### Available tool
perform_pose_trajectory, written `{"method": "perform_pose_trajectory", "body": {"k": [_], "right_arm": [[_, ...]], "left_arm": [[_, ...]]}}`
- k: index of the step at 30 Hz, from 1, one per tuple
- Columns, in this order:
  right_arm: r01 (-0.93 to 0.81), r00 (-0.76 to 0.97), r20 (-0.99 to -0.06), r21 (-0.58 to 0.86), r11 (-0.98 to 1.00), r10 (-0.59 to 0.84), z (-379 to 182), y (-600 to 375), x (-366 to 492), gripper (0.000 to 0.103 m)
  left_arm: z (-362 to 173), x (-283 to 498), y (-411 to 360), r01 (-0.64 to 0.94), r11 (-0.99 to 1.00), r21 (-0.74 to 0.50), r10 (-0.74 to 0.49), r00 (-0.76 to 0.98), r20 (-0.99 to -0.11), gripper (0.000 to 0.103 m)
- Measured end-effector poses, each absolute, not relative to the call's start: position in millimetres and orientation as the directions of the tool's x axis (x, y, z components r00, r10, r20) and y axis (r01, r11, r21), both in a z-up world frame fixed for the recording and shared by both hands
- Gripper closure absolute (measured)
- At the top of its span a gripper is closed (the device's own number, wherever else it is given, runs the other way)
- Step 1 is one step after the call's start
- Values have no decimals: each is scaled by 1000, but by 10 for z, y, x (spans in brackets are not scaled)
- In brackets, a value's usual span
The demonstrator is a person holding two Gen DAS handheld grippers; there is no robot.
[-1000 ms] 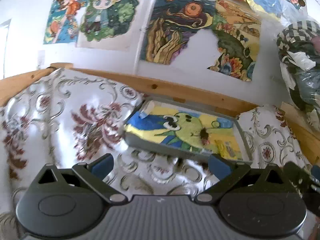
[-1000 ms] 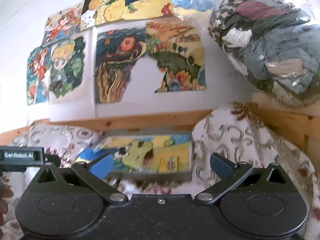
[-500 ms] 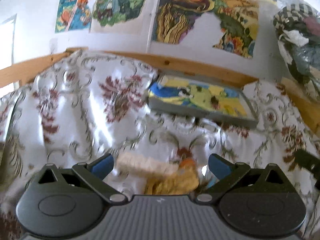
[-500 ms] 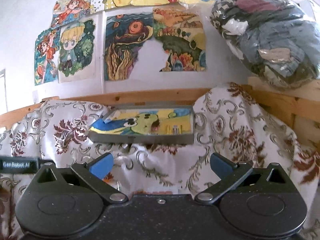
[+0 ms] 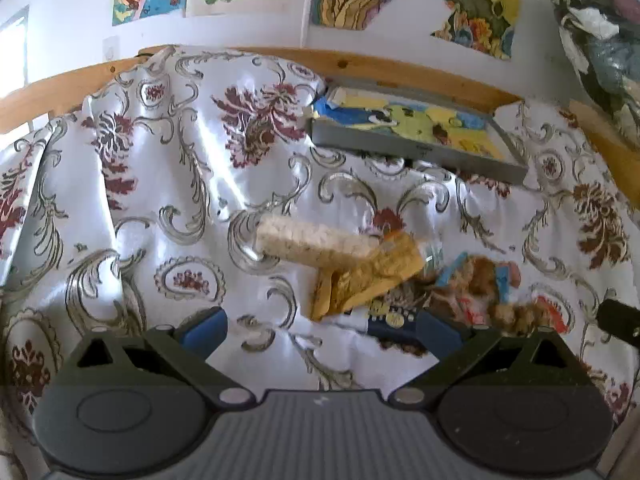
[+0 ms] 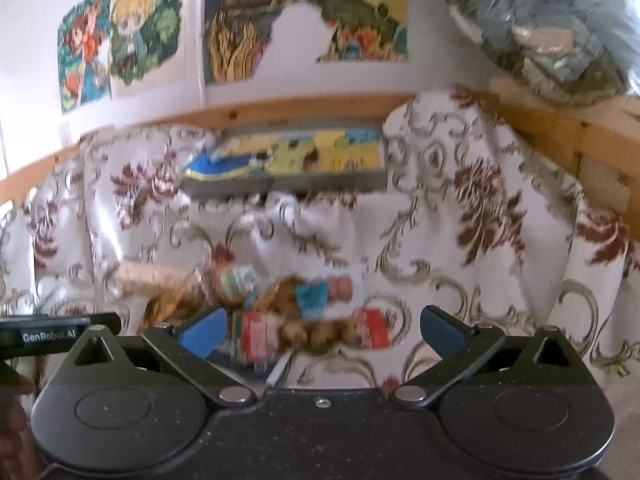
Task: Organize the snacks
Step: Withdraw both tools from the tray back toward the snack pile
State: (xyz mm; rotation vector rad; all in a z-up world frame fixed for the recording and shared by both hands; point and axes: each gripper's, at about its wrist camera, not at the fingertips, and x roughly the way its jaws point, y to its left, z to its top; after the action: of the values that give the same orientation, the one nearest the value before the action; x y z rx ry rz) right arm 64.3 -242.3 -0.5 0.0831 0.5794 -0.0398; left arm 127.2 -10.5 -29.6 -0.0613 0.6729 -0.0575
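Both views have tilted down in the last second: a second ago you only had the wall pictures and the tray in front of you; now the snack pile is in frame. So you're past the approach, into target selection.

Left tool: jaws wide apart, nothing between them, hovering over the cloth-covered counter. Right tool: also spread, empty; view is motion-blurred, so it's likely moving.

Snacks sit in a loose heap on the cloth, near the tray but apart from it:
- pale cracker roll, resting across the yellow packet
- red and blue wrapped snacks just right of that, overlapping
- dark blue packet close to your left tool's right finger

The tray looks like the drop spot, nothing in it yet. Cracker roll is on top and clear, so probably the easiest first grab.
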Motion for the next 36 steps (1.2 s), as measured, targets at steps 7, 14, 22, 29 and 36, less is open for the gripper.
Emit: {"method": "perform_pose_trajectory", "body": {"k": [7,14,22,29,36], "right_arm": [[48,764,-646,68,997,7,-138,-2383,709,1],[36,746,-666,61,998,14,-178,-2360,735,1],[46,724,-690,68,997,13,-210,-2373,798,1],[66,705,-708,93,994,20,-192,-2434,892,1],[78,681,-731,128,989,41,-184,-2531,1063,1]], "left_arm": [[-379,1228,-131,46,998,-33,-56,748,-662,0],[-424,1202,-148,55,998,-17,-52,731,-681,0],[-384,1230,-197,72,997,-27,-70,726,-684,0],[-379,1334,-274,80,996,-34,-81,711,-699,0],[-379,1496,-355,83,995,-61,-101,688,-718,0]]}}
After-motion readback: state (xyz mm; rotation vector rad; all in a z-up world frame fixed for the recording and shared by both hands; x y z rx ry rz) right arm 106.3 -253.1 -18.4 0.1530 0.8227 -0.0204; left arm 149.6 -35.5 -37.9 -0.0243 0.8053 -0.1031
